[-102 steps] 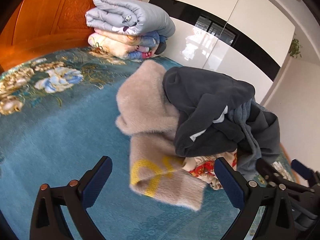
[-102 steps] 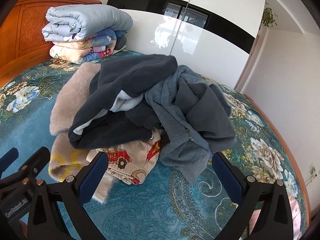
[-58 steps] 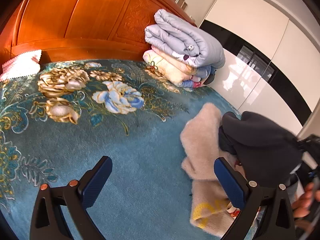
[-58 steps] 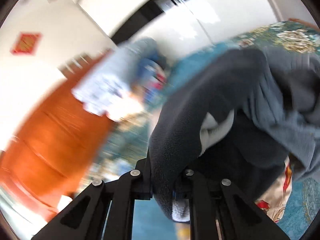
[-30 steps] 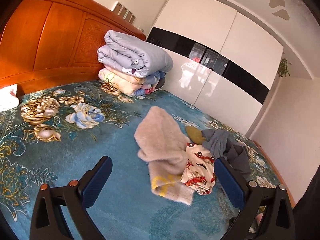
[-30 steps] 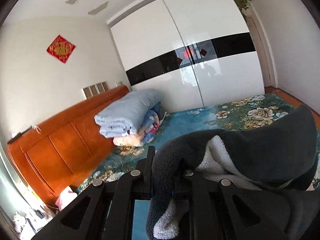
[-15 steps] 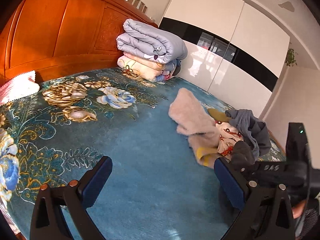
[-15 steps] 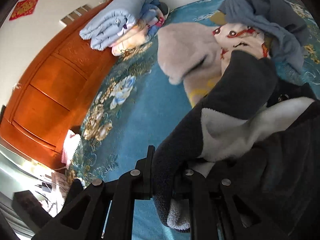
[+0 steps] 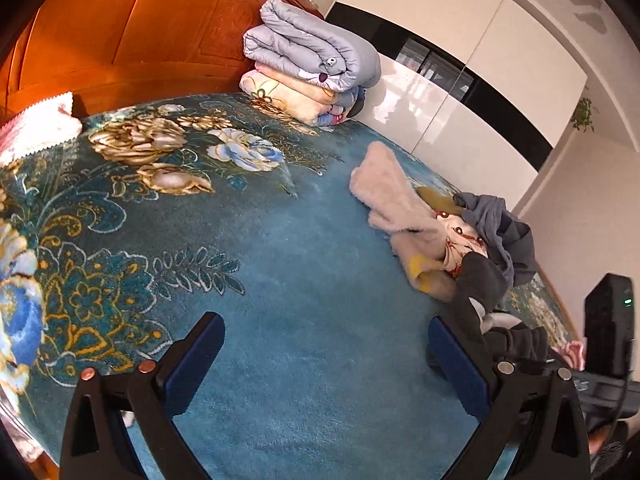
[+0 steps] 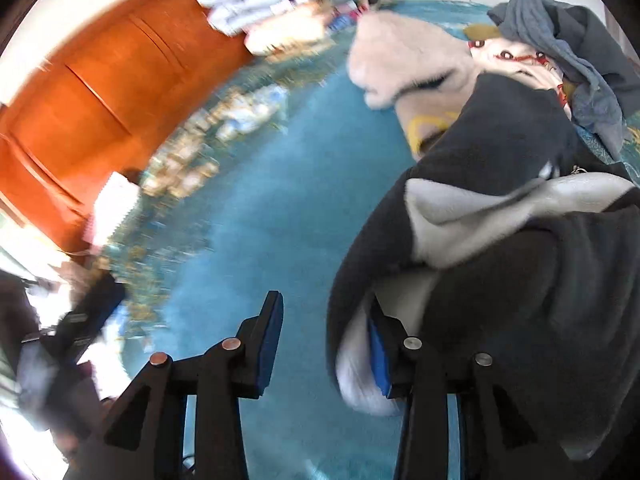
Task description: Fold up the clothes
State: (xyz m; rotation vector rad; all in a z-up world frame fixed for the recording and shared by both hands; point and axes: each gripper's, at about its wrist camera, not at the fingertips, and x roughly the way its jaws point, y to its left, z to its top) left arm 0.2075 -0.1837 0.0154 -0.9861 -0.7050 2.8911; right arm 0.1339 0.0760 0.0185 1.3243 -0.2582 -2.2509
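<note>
The dark fleece garment (image 9: 486, 292) lies, in the left wrist view, near the bed's (image 9: 304, 320) right side, bunched just this side of the clothes pile (image 9: 448, 224) and touching it; none of it is folded. The pile holds a beige fuzzy garment (image 9: 394, 200), a printed cloth and a grey-blue one, all crumpled together. The left gripper (image 9: 324, 360) hovers over bare blanket with its fingers wide apart and nothing between them. Folded quilts (image 9: 312, 68) sit stacked at the headboard, well apart from the pile.

In the right wrist view, the right gripper (image 10: 324, 344) has its fingers parted. The dark fleece garment (image 10: 500, 240), with its pale lining showing, drapes over the right finger (image 10: 380, 356) but is not pinched. This view is motion-blurred at its left side, so the gripper is plainly moving.

The risks, as I judge them: with the fingers parted, the garment may snag on that one finger and drag as the gripper moves, leaving it more twisted. It may also land overlapping the beige fuzzy garment, so a later pull lifts both. Fleece this thick slumps and hides its hem and sleeves, so a grab at a random fold would spread it crooked.
</note>
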